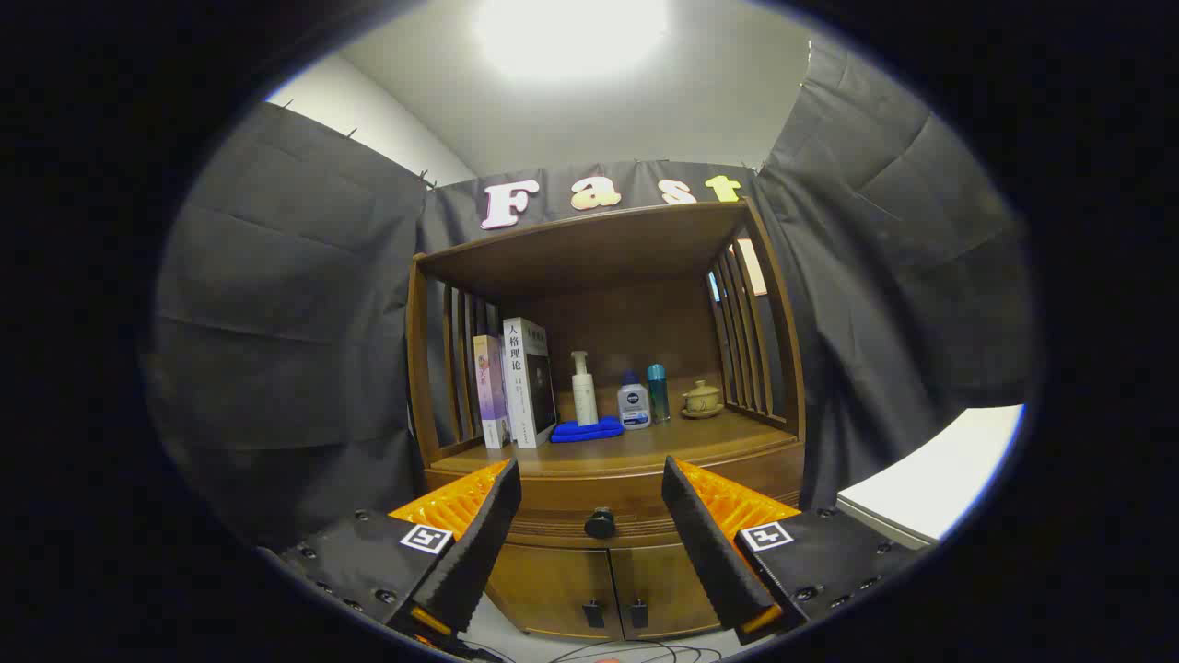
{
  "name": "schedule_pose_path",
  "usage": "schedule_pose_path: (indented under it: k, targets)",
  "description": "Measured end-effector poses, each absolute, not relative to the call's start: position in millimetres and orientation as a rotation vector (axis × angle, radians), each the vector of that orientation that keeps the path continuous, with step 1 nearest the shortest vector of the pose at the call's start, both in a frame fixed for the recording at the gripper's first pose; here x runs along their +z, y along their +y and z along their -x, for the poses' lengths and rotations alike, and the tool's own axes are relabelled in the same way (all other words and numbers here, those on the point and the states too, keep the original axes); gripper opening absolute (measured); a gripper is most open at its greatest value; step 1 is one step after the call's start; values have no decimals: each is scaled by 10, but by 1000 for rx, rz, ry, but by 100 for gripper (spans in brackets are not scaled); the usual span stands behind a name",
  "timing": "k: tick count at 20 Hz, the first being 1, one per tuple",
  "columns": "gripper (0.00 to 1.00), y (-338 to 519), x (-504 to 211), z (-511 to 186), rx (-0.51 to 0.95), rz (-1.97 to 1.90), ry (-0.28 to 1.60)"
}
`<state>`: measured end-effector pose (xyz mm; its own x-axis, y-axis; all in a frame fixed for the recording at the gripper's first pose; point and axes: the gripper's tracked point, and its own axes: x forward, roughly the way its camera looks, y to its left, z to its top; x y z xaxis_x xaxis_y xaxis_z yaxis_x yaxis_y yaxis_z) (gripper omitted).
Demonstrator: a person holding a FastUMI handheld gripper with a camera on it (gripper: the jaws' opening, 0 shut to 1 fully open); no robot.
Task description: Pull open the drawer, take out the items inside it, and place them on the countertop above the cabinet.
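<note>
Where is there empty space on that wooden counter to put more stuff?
The gripper is open, short of the drawer knob. The countertop's front strip is bare, ahead of the blue cloth and bottles. The back row is crowded: books, pump bottle, lidded cup.

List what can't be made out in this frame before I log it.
- Drawer contents: hidden in the gripper view, since the drawer front with its black knob is closed.
- Inside of the lower cabinet: hidden behind its two shut doors.
- Blue cloth: too small to tell what it is exactly.
- Bottles' labels: too small.
- Gripper is open, fingers either side of the knob, short of it.
</note>
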<state>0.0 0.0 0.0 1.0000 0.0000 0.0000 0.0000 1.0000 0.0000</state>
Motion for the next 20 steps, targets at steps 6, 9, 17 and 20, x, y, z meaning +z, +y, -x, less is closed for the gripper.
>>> schedule_pose_path:
  k: [6,9,17,20]
  targets:
    - [98,99,-126,-69,22,32,29]
    - [98,42,-69,-61,10,5,15]
    - [98,-62,24,-59,-4,-24,-4]
    - [98,-78,45,-75,-6,-29,-7]
